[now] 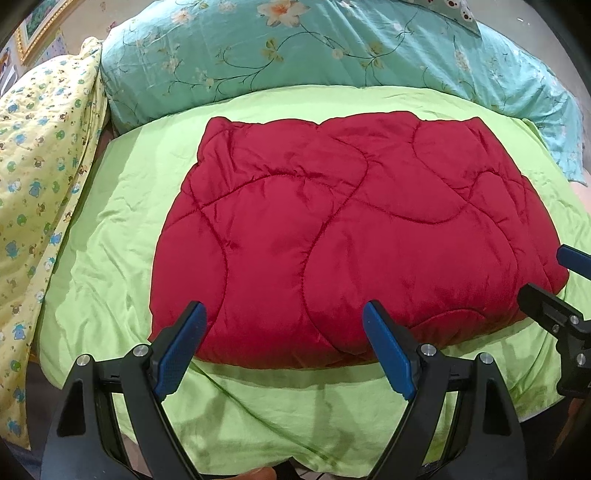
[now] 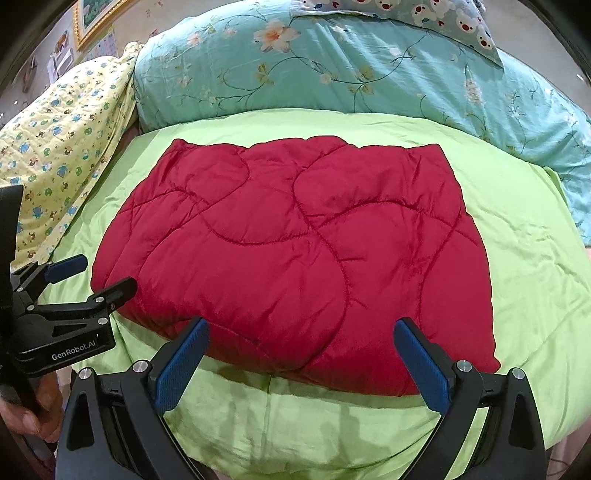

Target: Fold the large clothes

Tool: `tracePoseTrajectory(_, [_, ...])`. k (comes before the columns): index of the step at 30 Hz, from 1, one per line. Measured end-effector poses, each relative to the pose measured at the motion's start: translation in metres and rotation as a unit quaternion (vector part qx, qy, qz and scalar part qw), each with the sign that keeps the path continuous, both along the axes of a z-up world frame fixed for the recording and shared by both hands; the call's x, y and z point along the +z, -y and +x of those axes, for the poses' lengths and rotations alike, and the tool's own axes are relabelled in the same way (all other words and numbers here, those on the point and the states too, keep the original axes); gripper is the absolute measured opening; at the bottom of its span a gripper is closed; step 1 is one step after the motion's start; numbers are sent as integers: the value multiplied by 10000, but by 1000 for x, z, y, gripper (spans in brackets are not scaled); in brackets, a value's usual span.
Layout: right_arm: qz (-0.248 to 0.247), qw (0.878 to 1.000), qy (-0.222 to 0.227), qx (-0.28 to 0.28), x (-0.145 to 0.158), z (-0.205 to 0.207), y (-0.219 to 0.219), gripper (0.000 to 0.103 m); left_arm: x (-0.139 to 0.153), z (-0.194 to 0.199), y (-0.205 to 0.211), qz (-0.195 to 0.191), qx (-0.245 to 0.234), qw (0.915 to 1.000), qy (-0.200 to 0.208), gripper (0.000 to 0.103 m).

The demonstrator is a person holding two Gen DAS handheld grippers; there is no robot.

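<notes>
A red quilted padded garment (image 1: 343, 229) lies folded into a thick rectangle on a lime green sheet (image 1: 110, 229). It also shows in the right wrist view (image 2: 295, 258). My left gripper (image 1: 284, 314) is open and empty, its blue pads just above the garment's near edge. My right gripper (image 2: 303, 328) is open and empty, also over the near edge. The right gripper shows at the right edge of the left wrist view (image 1: 546, 277). The left gripper shows at the left of the right wrist view (image 2: 99, 275), beside the garment's left corner.
A teal floral duvet (image 1: 314, 55) is piled behind the green sheet (image 2: 535, 266). A yellow cartoon-print blanket (image 1: 37, 177) lies on the left. A patterned pillow (image 2: 424, 14) rests at the far back. A gold-framed picture (image 2: 92, 18) hangs on the wall.
</notes>
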State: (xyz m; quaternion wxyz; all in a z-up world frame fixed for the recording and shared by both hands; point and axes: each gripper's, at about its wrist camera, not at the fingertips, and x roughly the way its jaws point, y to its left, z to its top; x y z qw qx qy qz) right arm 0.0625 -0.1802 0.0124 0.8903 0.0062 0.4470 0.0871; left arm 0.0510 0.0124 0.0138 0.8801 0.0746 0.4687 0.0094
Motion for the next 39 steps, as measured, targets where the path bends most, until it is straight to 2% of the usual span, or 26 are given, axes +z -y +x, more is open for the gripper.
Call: tracePoseTrajectory(39, [51, 10000, 43, 64, 6, 8, -10, 100, 8, 3, -8, -24, 82, 9999, 150, 87])
